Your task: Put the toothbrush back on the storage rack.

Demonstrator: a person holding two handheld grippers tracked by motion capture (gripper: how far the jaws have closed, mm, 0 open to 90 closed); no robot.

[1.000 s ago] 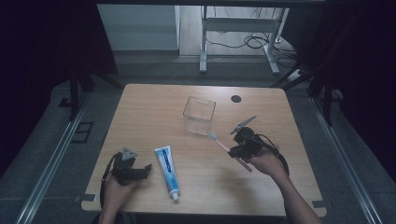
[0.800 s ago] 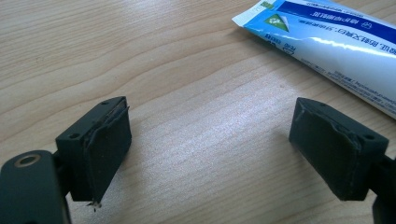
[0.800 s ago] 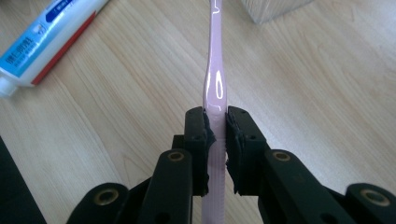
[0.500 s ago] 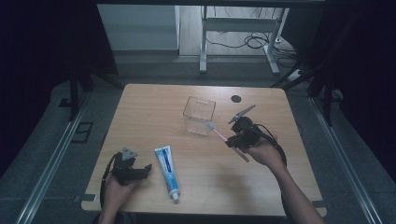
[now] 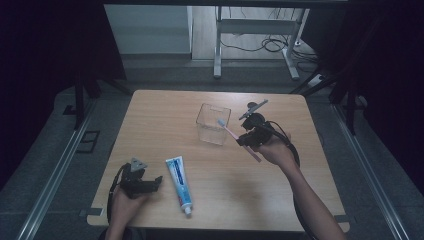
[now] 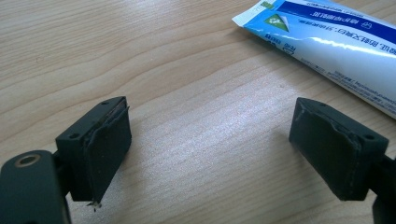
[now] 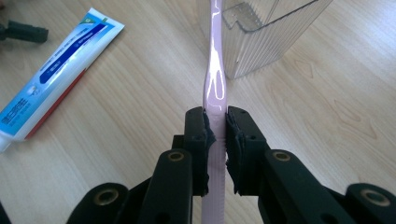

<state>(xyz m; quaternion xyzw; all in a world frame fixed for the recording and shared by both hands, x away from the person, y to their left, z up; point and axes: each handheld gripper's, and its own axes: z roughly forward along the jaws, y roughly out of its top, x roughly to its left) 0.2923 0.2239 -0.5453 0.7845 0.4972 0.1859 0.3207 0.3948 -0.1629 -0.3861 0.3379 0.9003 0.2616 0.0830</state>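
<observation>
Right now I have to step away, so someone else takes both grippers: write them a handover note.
Right gripper: shut on the pink toothbrush, head up at the clear box rim.
Left gripper: open, low over the table, beside the toothpaste tube.
Done: toothbrush lifted.
Left: probably drop it into the box; the tube lies untouched.

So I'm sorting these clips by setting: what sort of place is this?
Probably a lab or recording workspace, not a bathroom: a bare wooden table stands on grey floor, with loose cables and a metal stand behind it, and dark surroundings.
</observation>
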